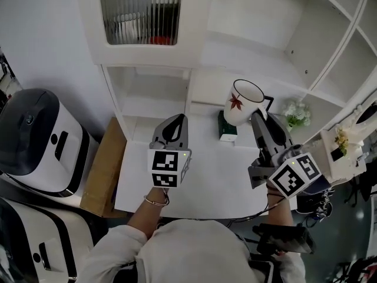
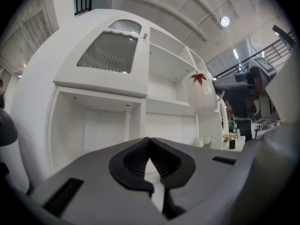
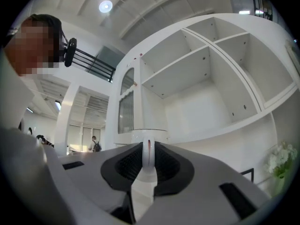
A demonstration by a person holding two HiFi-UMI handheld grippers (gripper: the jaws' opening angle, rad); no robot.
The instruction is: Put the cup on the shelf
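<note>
While right hand-held gripper [image 1: 258, 117] clamps cup [image 1: 242, 102] near open shelf [image 1: 253, 52] | left hand-held gripper [image 1: 177, 120] closed, empty

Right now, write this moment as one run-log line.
right gripper: shut on cup, held up near shelf | left gripper: shut, empty

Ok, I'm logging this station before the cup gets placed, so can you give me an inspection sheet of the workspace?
Surface: white tabletop under both grippers.
Job's things: white ceramic cup with a red leaf print, held tilted before the white open shelf unit, not yet on it.
Clutter: small dark green box; white flower bunch.
Grippers: right gripper shut on the cup's wall; left gripper shut, empty.
Cables: nothing seen.
Surroundings: white-and-black appliances and a brown cardboard box at left.
</note>
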